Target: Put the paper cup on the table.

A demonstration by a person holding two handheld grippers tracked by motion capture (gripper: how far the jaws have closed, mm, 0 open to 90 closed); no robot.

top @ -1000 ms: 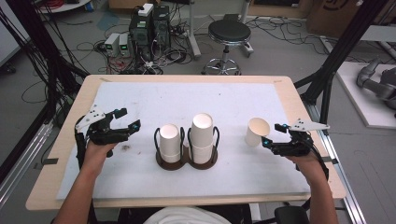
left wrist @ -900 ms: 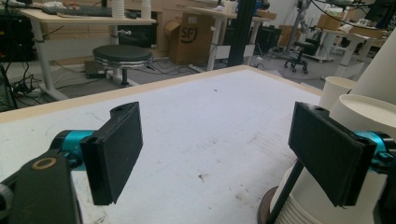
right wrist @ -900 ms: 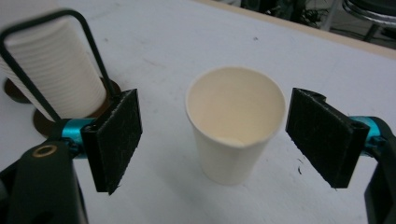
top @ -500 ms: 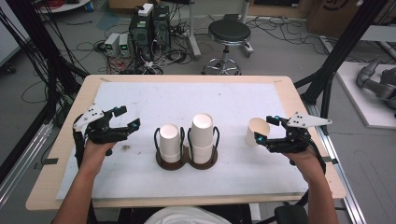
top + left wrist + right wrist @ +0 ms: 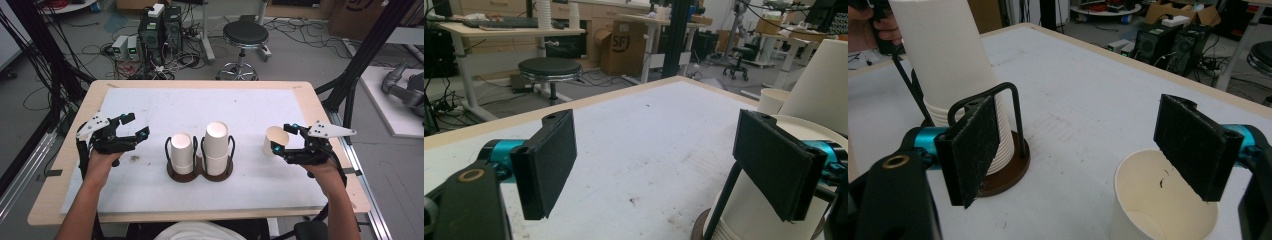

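An upright, empty paper cup [image 5: 275, 141] [image 5: 1158, 205] stands alone on the table's right side. My right gripper [image 5: 281, 138] [image 5: 1083, 150] is open around it: one pad hangs just over the cup's rim and the other is well clear. A dark two-ring cup holder [image 5: 200, 172] at the table's middle carries a short stack of white cups [image 5: 181, 152] and a taller stack [image 5: 216, 147] [image 5: 948, 60]. To the left of the holder, my left gripper [image 5: 138, 125] [image 5: 659, 155] is open with nothing between its pads. The cup stacks [image 5: 824, 85] rise behind its right pad.
A white mat covers the wooden table [image 5: 225, 105]. Beyond the far edge are a black stool [image 5: 245, 35], computer boxes [image 5: 160, 30] and cables on the floor. Black frame posts [image 5: 360, 65] stand at the table's right and left.
My right gripper has moved left and up to the lone cup, so its jaws now reach around it. The left gripper has barely shifted.
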